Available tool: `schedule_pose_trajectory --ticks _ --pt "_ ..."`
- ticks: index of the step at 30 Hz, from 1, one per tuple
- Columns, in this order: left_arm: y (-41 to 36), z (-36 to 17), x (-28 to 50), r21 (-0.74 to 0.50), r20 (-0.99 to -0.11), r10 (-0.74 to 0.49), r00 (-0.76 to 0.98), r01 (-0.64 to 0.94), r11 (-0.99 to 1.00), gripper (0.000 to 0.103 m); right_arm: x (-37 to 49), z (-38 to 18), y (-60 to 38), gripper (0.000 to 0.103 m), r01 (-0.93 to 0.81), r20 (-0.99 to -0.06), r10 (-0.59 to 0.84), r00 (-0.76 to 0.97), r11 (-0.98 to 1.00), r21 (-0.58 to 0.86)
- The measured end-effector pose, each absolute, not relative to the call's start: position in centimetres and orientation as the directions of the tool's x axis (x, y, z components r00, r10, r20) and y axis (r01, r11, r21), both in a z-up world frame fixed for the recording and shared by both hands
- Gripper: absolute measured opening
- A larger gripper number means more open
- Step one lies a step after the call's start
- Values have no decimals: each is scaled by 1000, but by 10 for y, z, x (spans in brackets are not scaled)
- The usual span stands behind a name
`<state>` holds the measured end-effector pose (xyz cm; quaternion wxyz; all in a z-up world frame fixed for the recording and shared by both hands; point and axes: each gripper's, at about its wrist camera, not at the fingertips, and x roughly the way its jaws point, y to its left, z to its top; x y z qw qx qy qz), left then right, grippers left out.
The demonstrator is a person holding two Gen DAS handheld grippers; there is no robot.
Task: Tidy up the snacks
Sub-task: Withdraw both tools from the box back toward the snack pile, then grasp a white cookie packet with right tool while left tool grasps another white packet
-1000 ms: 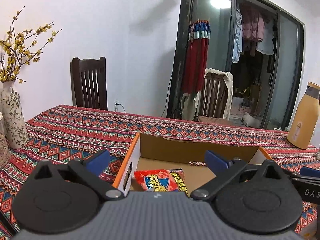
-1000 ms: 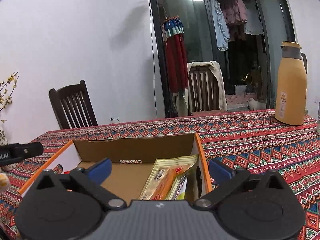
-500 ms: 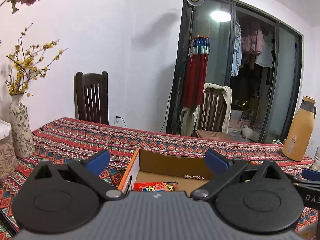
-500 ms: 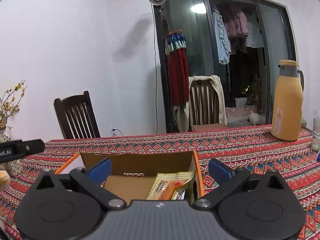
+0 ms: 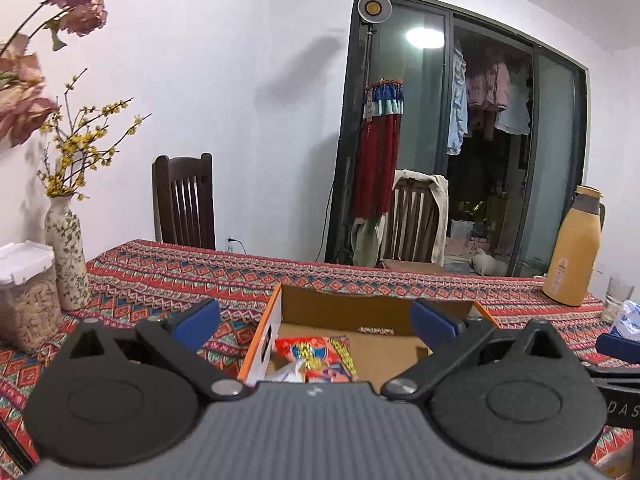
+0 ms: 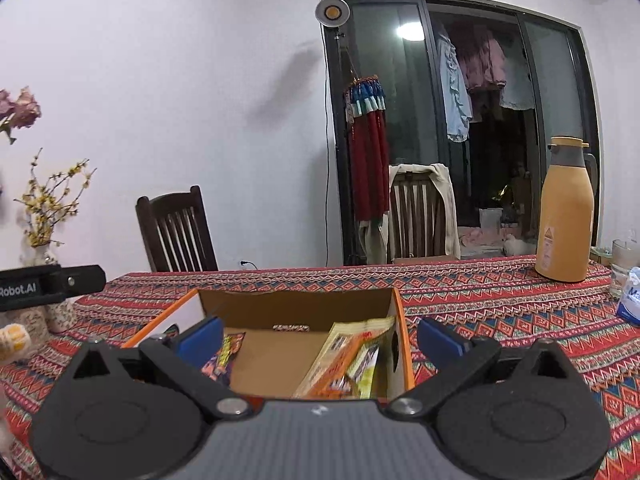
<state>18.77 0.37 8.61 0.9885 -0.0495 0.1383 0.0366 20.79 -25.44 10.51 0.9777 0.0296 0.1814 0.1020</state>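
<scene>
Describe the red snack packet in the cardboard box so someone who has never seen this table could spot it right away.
Find the open cardboard box with orange edges in the middle of the patterned tablecloth. The red snack packet lies flat on the box floor at its left side. Its bright red wrapper with yellow and blue print sets it apart from the yellow-orange packets leaning against the right wall.

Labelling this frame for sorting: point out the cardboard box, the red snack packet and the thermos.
cardboard box (image 5: 344,312): left wrist view, inner back wall.
red snack packet (image 5: 316,356): left wrist view, middle of its printed face.
thermos (image 6: 564,232): right wrist view, middle of its body.
</scene>
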Motion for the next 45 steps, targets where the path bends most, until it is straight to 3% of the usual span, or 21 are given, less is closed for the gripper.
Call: schedule_pose_trajectory --ticks 19,25,35,45 --pt "26 31 116 -90 -404 62 913 -107 990 103 117 51 -251 101 -198 -476 224 850 974 105" --pt "34 17 93 -91 -430 63 901 -113 989 103 102 29 -243 84 -206 -531 227 817 974 99" --pt "40 2 83 -103 -474 52 879 -114 988 103 109 6 -227 43 -214 -600 234 765 971 105" --pt "26 2 80 -92 -483 13 876 -65 994 103 98 3 -233 40 -212 -585 220 780 974 83"
